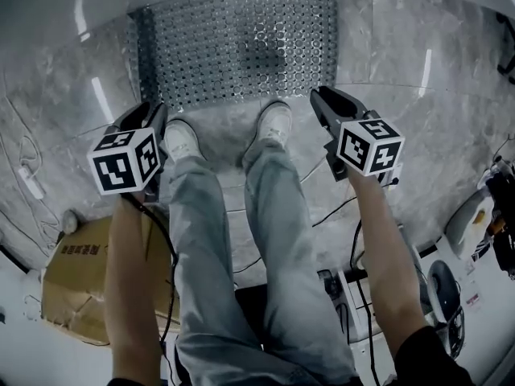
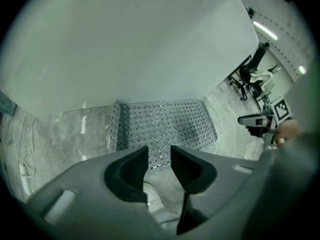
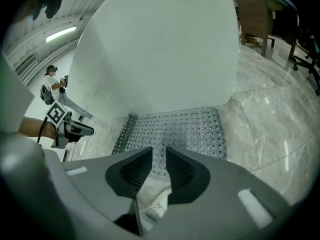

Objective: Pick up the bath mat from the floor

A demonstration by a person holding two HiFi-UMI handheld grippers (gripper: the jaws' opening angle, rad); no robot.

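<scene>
The bath mat point(image 1: 241, 47) is a clear, bubbled rectangle lying flat on the marble floor against a white panel, just beyond the person's two white shoes. My left gripper point(image 1: 151, 112) hovers over the floor near the mat's near left corner, well above it. Its jaws point(image 2: 160, 156) stand apart with nothing between them, and the mat point(image 2: 165, 126) lies ahead. My right gripper point(image 1: 323, 100) hangs near the mat's near right corner. A narrow gap separates its jaws point(image 3: 159, 156), nothing is in it, and the mat point(image 3: 175, 129) lies beyond.
The person's legs and shoes point(image 1: 182, 139) stand between the grippers. A cardboard box point(image 1: 80, 280) sits at the lower left, with cables and a power strip point(image 1: 342, 296) behind the feet. Equipment point(image 1: 483, 215) crowds the right edge. Another person point(image 3: 52, 86) stands far off.
</scene>
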